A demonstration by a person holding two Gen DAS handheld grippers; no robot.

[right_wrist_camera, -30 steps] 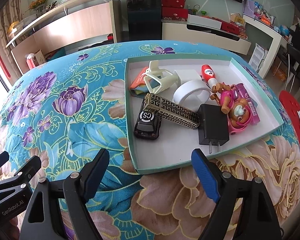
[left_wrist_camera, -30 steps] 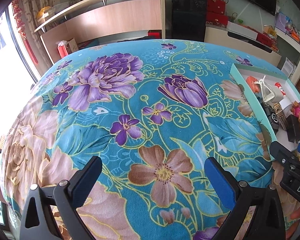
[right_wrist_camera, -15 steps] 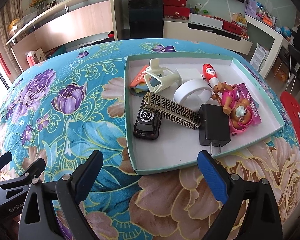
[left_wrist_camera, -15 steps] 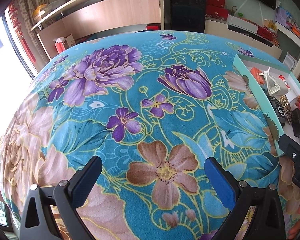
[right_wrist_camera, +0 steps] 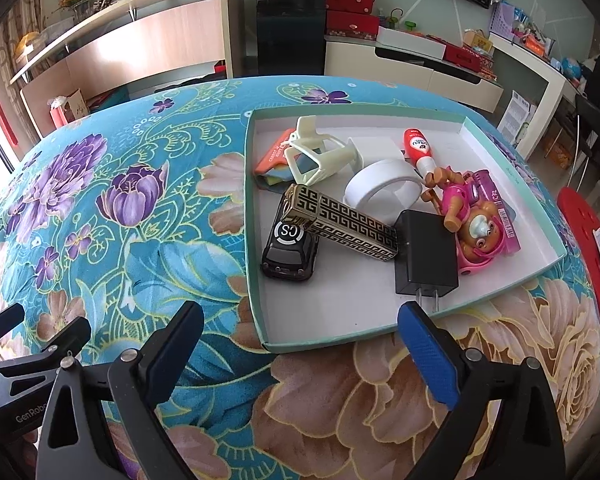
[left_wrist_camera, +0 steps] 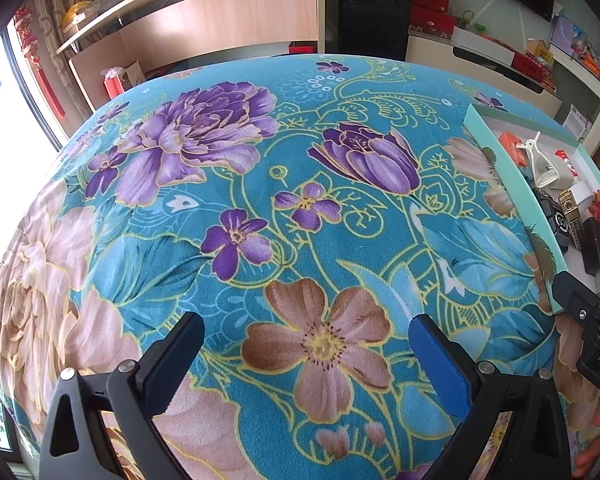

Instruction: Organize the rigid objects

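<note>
A shallow mint-rimmed white tray [right_wrist_camera: 380,312] lies on the floral cloth and holds a black toy car [right_wrist_camera: 290,250], a gold-patterned box [right_wrist_camera: 340,226], a black charger [right_wrist_camera: 426,258], a white tape roll [right_wrist_camera: 382,188], a cream plastic holder [right_wrist_camera: 320,154], a red-capped tube [right_wrist_camera: 418,148], a pink dog toy [right_wrist_camera: 476,224] and an orange packet [right_wrist_camera: 274,160]. My right gripper [right_wrist_camera: 304,344] is open and empty, just short of the tray's near edge. My left gripper [left_wrist_camera: 306,352] is open and empty over bare cloth, left of the tray [left_wrist_camera: 512,200].
The table is covered by a teal floral cloth [left_wrist_camera: 260,200]. A wooden shelf unit [right_wrist_camera: 140,48], a black cabinet [right_wrist_camera: 290,20] and a white TV bench [right_wrist_camera: 420,68] stand beyond the far edge. A red stool [right_wrist_camera: 588,240] is at the right.
Both grippers have drawn back and risen slightly, so the tray and cloth sit a bit farther away. Both stay open and empty; nothing in the tray moved.
</note>
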